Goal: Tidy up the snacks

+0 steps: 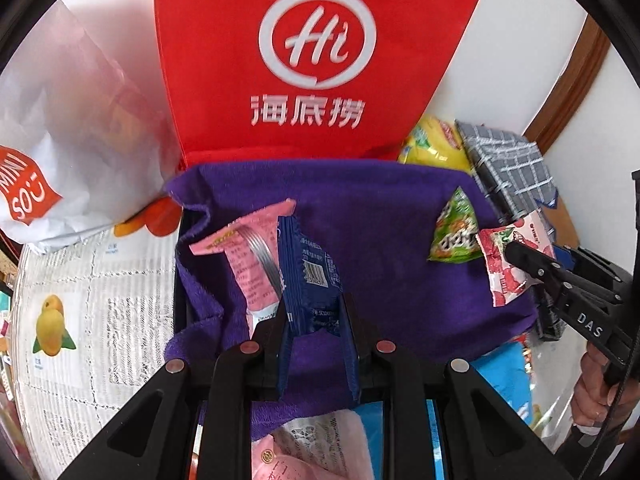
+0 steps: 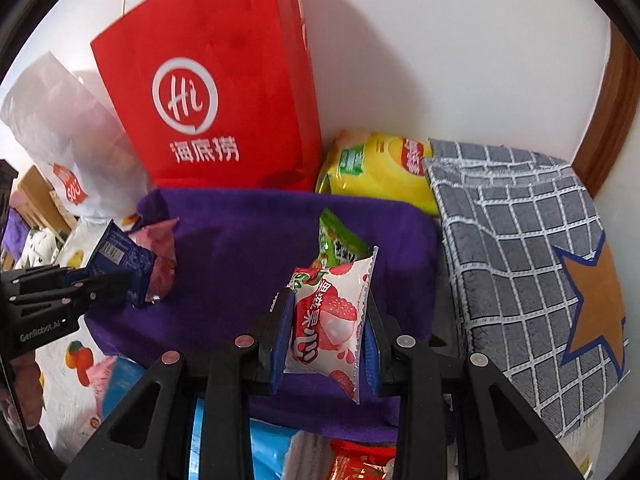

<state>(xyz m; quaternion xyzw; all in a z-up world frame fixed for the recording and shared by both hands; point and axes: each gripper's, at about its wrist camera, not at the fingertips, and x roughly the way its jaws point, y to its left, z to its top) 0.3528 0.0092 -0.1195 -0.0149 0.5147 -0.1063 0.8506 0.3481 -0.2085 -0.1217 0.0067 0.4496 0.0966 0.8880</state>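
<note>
My left gripper (image 1: 314,312) is shut on a dark blue snack packet (image 1: 308,276), held upright over the left part of a purple cloth-lined bin (image 1: 400,208). A pink packet (image 1: 248,256) lies on the cloth just left of it. My right gripper (image 2: 326,300) is shut on a white and red lychee packet (image 2: 328,320) above the bin's right part. Just behind that packet a green packet (image 2: 340,240) rests on the cloth. Each wrist view also shows the other gripper: the left gripper (image 2: 116,280) and the right gripper (image 1: 516,254).
A red paper bag (image 1: 316,60) and a white bag (image 1: 60,140) stand behind the bin against the wall. A yellow chip bag (image 2: 380,168) and a grey checked cloth with an orange star (image 2: 520,260) lie to the right. More packets (image 1: 504,376) lie in front.
</note>
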